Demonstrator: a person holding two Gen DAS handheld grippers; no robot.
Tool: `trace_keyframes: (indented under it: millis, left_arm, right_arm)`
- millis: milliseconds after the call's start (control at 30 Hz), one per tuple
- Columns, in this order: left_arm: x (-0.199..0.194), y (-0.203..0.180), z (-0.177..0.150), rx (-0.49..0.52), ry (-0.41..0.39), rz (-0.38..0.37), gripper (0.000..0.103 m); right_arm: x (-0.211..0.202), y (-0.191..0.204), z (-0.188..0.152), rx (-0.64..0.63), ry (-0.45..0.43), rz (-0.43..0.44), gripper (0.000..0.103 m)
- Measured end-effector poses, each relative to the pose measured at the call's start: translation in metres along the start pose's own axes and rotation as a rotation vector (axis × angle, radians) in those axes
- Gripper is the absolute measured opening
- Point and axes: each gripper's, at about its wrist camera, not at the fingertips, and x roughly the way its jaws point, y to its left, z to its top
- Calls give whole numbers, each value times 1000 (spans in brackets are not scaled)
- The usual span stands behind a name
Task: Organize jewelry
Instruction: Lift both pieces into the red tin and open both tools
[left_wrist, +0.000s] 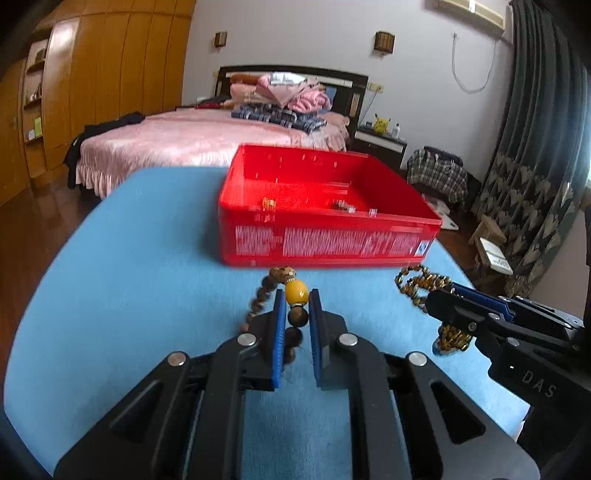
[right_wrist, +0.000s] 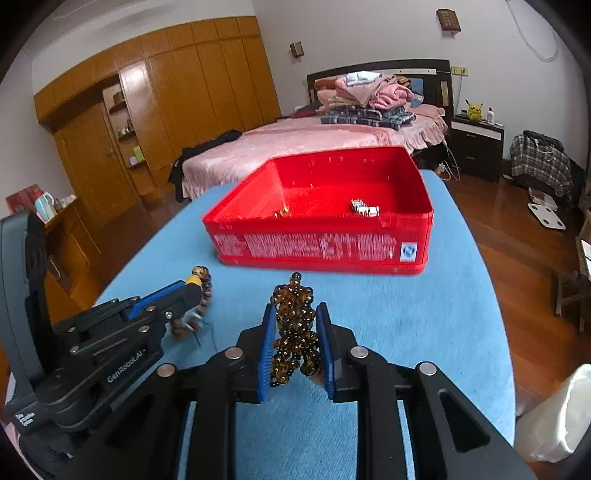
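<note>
My left gripper (left_wrist: 297, 297) is shut on a brown wooden bead bracelet with a yellow bead (left_wrist: 296, 291), held above the blue table. My right gripper (right_wrist: 295, 312) is shut on a bunched amber bead bracelet (right_wrist: 293, 332). Each gripper shows in the other's view: the right gripper (left_wrist: 439, 299) with amber beads (left_wrist: 421, 280) sits right of the left one, and the left gripper (right_wrist: 192, 286) holds the wooden bracelet (right_wrist: 205, 288). A red plastic box (right_wrist: 317, 247) stands just ahead of both; it also shows in the left wrist view (left_wrist: 325, 243). Inside lie a silver piece (right_wrist: 364, 208) and a small gold piece (right_wrist: 282, 211).
The blue table (right_wrist: 424, 314) is round-edged, with wooden floor beyond. A white bag (right_wrist: 554, 413) sits at the right edge. A pink bed (right_wrist: 295, 144) and wooden wardrobes (right_wrist: 166, 110) are behind.
</note>
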Motion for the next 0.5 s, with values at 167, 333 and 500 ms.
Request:
trace_keyframes:
  millis: [167,333,500]
  left_arm:
    - [-4,-4,12,3,-28,-10,11]
    - [-4,-4,12,2,-33,-16,11]
    - [-5,-1,13,-8,-41,-20,11]
  right_arm:
    - [1,-2,11,-13,-4,2,5]
    - [5,-7,6,1,10,11,5]
    - [-4,-9,12,1,-15,13,5]
